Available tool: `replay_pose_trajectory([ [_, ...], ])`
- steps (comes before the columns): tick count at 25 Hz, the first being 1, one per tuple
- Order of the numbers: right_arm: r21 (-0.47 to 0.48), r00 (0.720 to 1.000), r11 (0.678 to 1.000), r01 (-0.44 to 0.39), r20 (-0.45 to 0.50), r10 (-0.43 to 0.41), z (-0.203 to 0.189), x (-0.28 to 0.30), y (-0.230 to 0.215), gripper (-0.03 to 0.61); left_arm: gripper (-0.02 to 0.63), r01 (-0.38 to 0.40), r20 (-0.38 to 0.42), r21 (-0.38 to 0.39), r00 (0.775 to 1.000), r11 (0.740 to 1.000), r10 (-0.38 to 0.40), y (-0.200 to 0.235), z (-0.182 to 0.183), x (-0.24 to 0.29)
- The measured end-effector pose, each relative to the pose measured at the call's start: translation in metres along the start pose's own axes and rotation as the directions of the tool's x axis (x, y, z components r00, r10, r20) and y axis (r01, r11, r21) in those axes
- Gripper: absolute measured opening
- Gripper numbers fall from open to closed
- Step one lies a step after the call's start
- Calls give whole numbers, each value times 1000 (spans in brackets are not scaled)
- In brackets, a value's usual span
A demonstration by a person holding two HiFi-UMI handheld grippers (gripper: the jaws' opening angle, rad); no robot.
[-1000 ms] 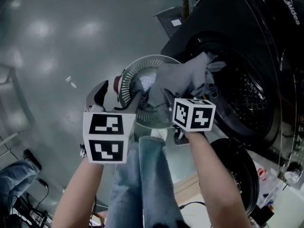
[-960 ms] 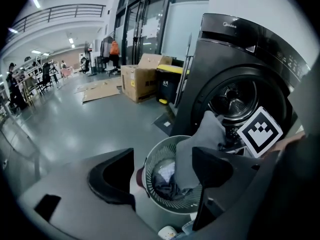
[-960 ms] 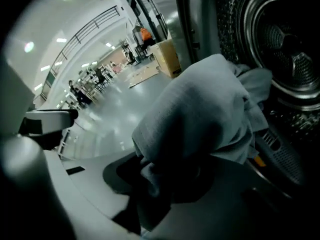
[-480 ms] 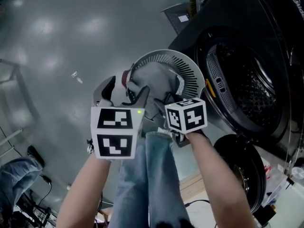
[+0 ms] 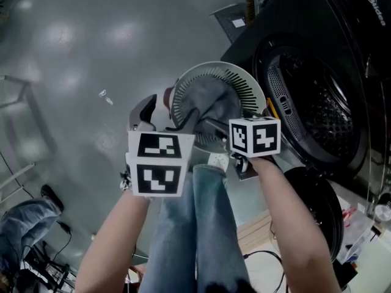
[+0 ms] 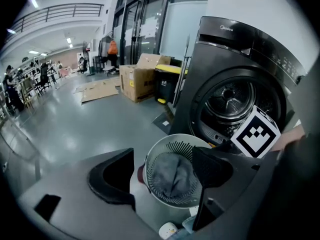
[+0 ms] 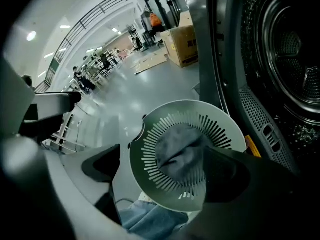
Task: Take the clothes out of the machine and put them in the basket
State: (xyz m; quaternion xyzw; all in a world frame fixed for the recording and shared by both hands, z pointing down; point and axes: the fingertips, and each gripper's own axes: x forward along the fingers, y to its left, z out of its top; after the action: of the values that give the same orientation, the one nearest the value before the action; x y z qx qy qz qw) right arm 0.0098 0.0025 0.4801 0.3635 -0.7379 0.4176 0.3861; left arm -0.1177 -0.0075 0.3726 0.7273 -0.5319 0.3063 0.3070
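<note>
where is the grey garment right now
In the head view the grey garment lies inside the slatted basket, just left of the machine's open drum.

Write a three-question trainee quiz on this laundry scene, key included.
1. True or false: the grey cloth garment lies inside the round white slotted plastic basket.
2. Pick one: the right gripper is A) shut on the garment, B) open and holding nothing, C) shut on the basket's rim.
3. Fill in: the round door of the dark front-loading machine stands ____.

Key:
1. True.
2. B. Its jaws have just been opening, and nothing is pressed between them.
3. Open.
</note>
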Motion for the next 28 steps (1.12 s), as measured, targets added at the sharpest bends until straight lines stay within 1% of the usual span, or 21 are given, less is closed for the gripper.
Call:
replay_pose_trajectory([
  [5, -15, 1000, 1000, 16, 1, -16, 4, -39, 18, 497, 364, 6, 4, 17, 1000, 1000, -6, -5, 11, -21],
  [8, -11, 999, 999, 41, 3, -41, 3, -74, 29, 497, 364, 9, -2, 34, 1000, 999, -9, -12, 18, -47],
  [11, 9, 998, 998, 61, 27, -61, 7, -111, 41, 496, 364, 20, -10, 69, 1000, 997, -20, -21, 26, -76],
  [15, 0, 994, 995, 95, 45, -95, 11, -152, 56, 495, 364, 35, -1, 101, 999, 994, -35, -32, 35, -113],
  [17, -2, 992, 994, 107, 63, -107, 13, -170, 67, 495, 364, 39, 5, 99, 999, 994, -39, -31, 37, -131],
  [24, -20, 986, 990, 140, 95, -138, 18, -236, 109, 495, 364, 34, 33, 39, 999, 999, -35, -24, 52, -193],
  [28, 5, 980, 986, 168, 106, -167, 18, -268, 122, 495, 364, 32, 61, 21, 998, 999, -33, -21, 68, -218],
])
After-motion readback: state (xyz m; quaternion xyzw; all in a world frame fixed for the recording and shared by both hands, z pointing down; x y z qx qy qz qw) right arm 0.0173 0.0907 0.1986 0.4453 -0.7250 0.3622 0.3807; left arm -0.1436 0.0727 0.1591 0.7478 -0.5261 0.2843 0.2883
